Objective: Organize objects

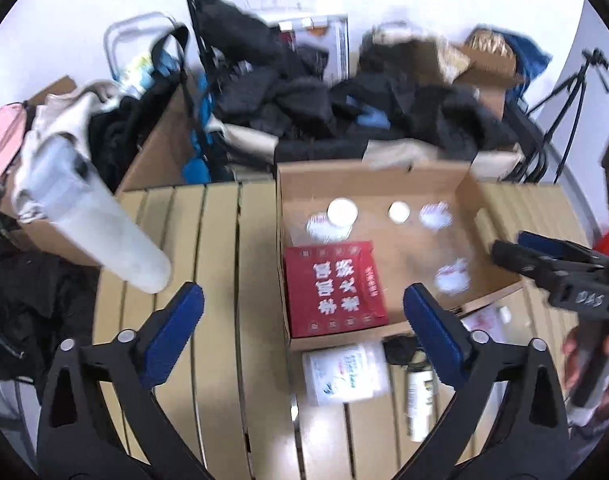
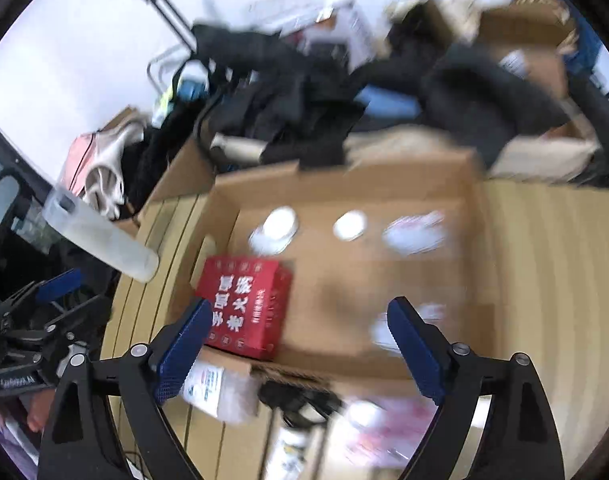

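An open cardboard box (image 1: 384,178) (image 2: 344,184) sits on a slatted wooden table (image 1: 208,264). In it lie a red carton with white characters (image 1: 334,288) (image 2: 246,306) and several white-capped bottles (image 1: 342,212) (image 2: 350,225). In front of the box lie a white packet (image 1: 346,372) (image 2: 218,388), a black item (image 1: 400,350) (image 2: 300,398) and a white tube (image 1: 420,404). My left gripper (image 1: 304,308) is open and empty above the table. My right gripper (image 2: 300,324) is open and empty over the box's near edge; it also shows at the right of the left wrist view (image 1: 544,256).
A translucent plastic container (image 1: 100,232) (image 2: 100,238) leans over the table's left edge. Boxes piled with dark clothes (image 1: 344,100) stand behind. A tripod (image 1: 572,92) stands at the far right. A pink bag (image 1: 0,140) is at the left.
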Demonstrator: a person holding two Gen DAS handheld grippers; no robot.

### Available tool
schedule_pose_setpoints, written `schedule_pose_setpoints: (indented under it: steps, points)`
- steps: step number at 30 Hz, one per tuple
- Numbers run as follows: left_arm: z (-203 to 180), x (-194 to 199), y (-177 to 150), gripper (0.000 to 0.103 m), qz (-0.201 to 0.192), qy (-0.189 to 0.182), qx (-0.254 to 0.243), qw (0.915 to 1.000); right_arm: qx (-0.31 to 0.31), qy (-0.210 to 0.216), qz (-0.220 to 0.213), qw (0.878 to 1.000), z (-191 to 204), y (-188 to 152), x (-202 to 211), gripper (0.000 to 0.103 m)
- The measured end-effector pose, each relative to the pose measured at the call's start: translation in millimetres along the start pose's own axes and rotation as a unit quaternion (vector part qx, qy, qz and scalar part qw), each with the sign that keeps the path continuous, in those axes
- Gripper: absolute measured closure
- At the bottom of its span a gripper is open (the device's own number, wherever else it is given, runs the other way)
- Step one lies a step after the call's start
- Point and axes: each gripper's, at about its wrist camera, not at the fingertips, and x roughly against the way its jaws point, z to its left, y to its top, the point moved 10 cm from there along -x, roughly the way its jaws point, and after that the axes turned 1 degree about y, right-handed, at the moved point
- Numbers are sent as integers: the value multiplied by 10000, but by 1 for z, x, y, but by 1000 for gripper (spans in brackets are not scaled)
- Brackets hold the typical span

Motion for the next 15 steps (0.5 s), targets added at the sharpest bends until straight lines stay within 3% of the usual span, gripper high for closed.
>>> schedule_pose_setpoints:
  steps: [6, 11, 15]
  points:
    - [-10, 104, -1, 0, -412, -107, 92, 9991, 446, -847, -367, 9947, -9, 3, 128, 11]
    - [-16, 155, -35, 0, -211, -116, 242, 9994, 930, -926, -556, 9898, 13, -34, 207, 11]
    - [-16, 193, -87, 0, -429, 27, 45, 9991, 1220, -739, -768, 9868, 37, -82, 251, 11]
